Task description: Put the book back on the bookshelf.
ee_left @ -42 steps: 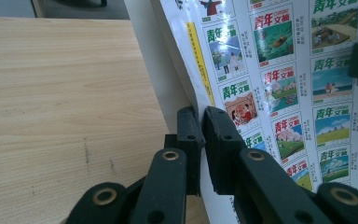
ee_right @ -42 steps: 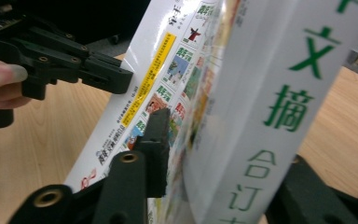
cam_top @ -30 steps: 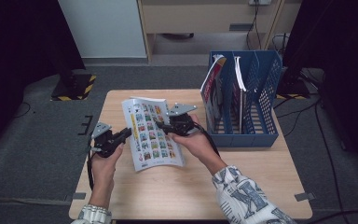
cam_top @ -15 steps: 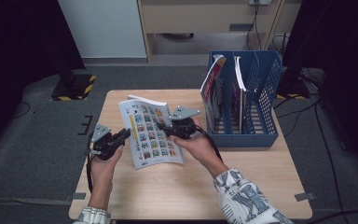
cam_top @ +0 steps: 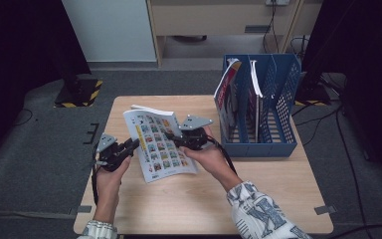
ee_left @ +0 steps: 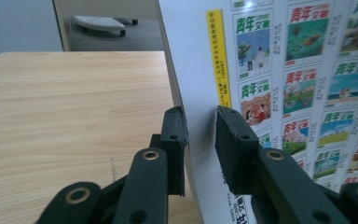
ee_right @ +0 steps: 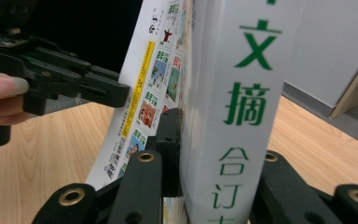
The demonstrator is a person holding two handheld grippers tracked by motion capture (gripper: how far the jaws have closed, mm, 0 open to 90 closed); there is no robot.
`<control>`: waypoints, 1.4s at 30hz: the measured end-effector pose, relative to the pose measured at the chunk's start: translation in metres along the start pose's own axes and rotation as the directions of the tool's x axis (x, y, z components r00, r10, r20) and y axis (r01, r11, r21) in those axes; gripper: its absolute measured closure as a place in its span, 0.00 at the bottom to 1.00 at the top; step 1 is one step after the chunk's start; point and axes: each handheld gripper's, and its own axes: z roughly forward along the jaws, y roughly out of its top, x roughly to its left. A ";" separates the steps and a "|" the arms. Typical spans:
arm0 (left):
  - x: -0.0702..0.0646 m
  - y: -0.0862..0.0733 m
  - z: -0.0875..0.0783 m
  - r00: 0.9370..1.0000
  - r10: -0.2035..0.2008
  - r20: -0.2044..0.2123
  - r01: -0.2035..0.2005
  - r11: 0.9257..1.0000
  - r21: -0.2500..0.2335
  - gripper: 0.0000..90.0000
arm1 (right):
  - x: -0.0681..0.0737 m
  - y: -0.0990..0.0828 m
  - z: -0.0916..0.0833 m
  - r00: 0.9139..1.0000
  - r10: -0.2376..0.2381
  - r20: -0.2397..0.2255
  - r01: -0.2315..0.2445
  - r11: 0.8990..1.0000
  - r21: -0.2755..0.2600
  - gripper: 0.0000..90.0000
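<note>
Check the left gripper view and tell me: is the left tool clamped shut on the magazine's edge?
No. The left tool straddles the magazine edge, but its jaws have just been opening, and a gap shows beside the right pad.

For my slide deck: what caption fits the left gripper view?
Left tool, slightly open, straddles the magazine's edge above the wooden table.

magazine (cam_top: 159,145): white cover, grid of colourful little pictures, yellow strip down one edge, green characters on the spine | file rack (cam_top: 263,107): blue mesh | counter (cam_top: 258,189): pale wood grain | hand-held grippers: black jaws, grey top plates | sleeve (cam_top: 258,211): white with dark blue print
</note>
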 end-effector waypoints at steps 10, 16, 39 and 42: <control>0.009 -0.015 0.010 1.000 -0.023 0.000 0.023 0.999 0.024 0.53 | 0.002 -0.002 0.003 1.000 -0.003 -0.001 0.003 1.000 -0.001 0.82; 0.012 -0.031 0.026 0.999 -0.026 0.037 0.021 0.992 0.126 0.39 | 0.003 -0.001 0.002 1.000 -0.002 -0.007 0.002 1.000 -0.007 0.82; 0.010 -0.040 0.034 0.988 -0.034 0.152 -0.005 0.969 0.246 0.74 | 0.006 -0.001 0.003 1.000 -0.004 -0.022 0.004 1.000 -0.009 0.82; 0.011 -0.038 0.031 0.988 -0.038 0.151 0.001 0.971 0.238 0.82 | 0.006 -0.001 0.003 1.000 -0.004 -0.023 0.003 1.000 -0.011 0.82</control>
